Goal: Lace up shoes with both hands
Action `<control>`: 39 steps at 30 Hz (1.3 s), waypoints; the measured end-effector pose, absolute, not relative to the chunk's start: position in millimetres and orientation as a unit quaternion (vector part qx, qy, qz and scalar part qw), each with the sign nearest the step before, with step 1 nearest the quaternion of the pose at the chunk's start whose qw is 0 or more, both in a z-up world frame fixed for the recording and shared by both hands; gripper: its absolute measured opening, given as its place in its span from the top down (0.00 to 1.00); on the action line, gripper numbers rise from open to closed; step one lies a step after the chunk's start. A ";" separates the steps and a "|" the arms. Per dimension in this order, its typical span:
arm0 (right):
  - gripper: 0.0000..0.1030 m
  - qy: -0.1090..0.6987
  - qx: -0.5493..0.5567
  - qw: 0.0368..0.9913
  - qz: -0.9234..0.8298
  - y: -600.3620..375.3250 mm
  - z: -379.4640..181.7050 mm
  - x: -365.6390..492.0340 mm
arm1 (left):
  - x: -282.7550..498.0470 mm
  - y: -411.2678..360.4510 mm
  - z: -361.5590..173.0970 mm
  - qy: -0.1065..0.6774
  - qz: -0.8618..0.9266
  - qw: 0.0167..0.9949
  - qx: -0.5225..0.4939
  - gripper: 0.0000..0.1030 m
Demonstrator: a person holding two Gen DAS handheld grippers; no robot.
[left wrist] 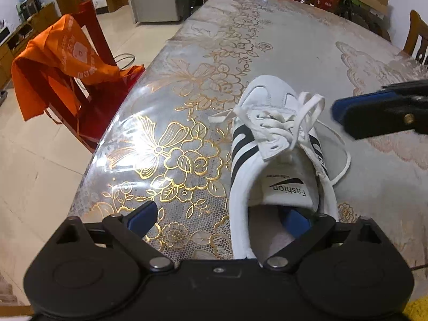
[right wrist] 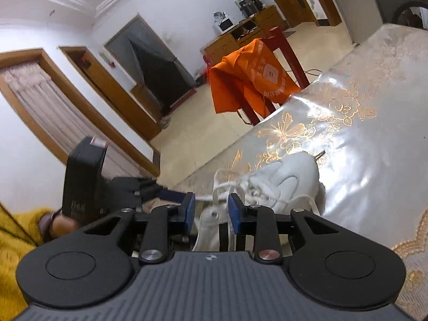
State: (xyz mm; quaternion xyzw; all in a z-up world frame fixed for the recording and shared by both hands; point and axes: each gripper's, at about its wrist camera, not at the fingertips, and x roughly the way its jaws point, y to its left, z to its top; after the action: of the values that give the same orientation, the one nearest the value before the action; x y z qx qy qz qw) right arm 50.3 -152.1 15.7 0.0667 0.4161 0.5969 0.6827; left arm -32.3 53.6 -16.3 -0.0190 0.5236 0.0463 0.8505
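Right gripper, seen from its own wrist camera, stood with jaws at a narrow gap. A strand of the loose lace loop ran between the blue pads, and neither pad visibly pressed on it. The white shoe lay on the table, with its long axis running heel at 6 o'clock to toe at 12 o'clock in the left wrist view. In the right wrist view the toe pointed toward about 1 o'clock.

Left gripper was spread wide across the heel end. One finger was inside the shoe opening and the other was out over the table at 9 o'clock of the heel, clamping nothing.

The lace loop rose from the eyelet rows toward 2 o'clock. In the left wrist view the right gripper came in from 3 o'clock, crosswise to the shoe's axis. The right gripper was therefore judged the nearer tool to the loop. Any pull would likely run sideways to the eyelets, while the left gripper's position suited steadying the heel.
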 end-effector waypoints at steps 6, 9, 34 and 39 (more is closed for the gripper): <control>0.69 0.413 0.030 0.682 0.603 -137.2 12.3 45.7 | -32.6 54.4 -17.6 0.526 0.045 0.849 -0.026 0.05; 0.69 0.399 0.009 0.688 0.606 -132.5 7.6 50.6 | -31.7 55.1 -17.8 0.527 0.045 0.848 -0.029 0.05; 0.58 0.424 -0.030 0.480 0.768 -96.0 -4.0 108.4 | -32.9 81.7 7.0 0.496 0.146 0.853 -0.072 0.11; 0.59 0.432 -0.004 0.471 0.769 -98.1 -11.5 109.2 | -30.8 78.8 2.4 0.507 0.145 0.848 -0.056 0.10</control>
State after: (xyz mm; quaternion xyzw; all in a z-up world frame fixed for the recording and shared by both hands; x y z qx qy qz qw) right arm 109.2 -98.1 -11.5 -0.0036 0.4318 0.7694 0.4706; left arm -30.8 78.8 2.4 -0.0556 0.5068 0.1448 0.8480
